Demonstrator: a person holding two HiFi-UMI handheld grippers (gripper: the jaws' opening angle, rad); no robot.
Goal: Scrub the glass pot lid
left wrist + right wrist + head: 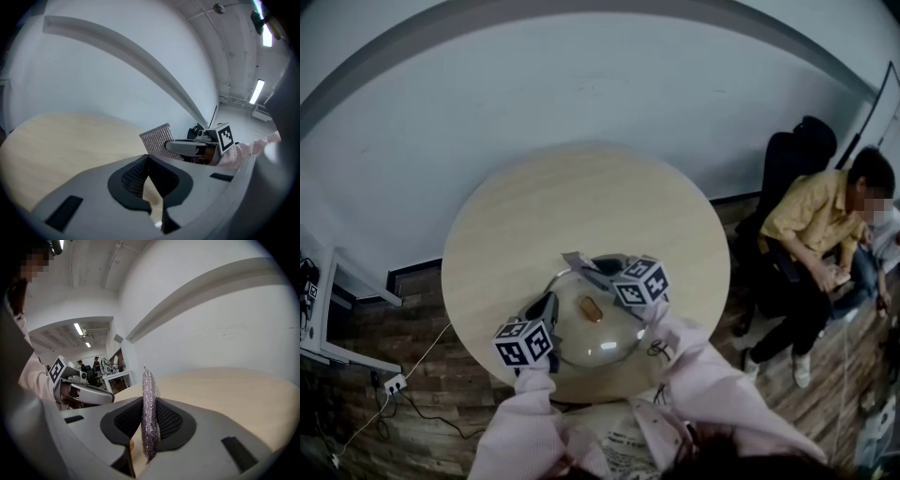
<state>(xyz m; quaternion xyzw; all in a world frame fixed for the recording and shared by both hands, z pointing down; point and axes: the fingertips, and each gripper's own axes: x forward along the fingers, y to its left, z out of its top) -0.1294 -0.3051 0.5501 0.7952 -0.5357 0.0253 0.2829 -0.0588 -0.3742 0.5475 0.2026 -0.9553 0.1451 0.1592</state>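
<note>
Lid: we find the round glass pot lid, brown knob uppermost, at lower centre of the head view, lying on the round pale wooden table.
Lid's edges: its near rim lies close to the table's near edge, and its far rim reaches about the table's middle.
Left gripper: the left gripper sits at the lid's left rim. In its own view the jaws are pinched together at the tips with a glint of rim low between them, so we read it as gripping the lid.
Right gripper: the right gripper is clenched on a silvery mesh scrubbing cloth, held edge-on over the lid's far rim.
Room to move: bare wood spreads across the table's upper half, towards the white wall.
Right of frame: a seated person in a yellow shirt and a black office chair are apart from the table's right edge.
</note>
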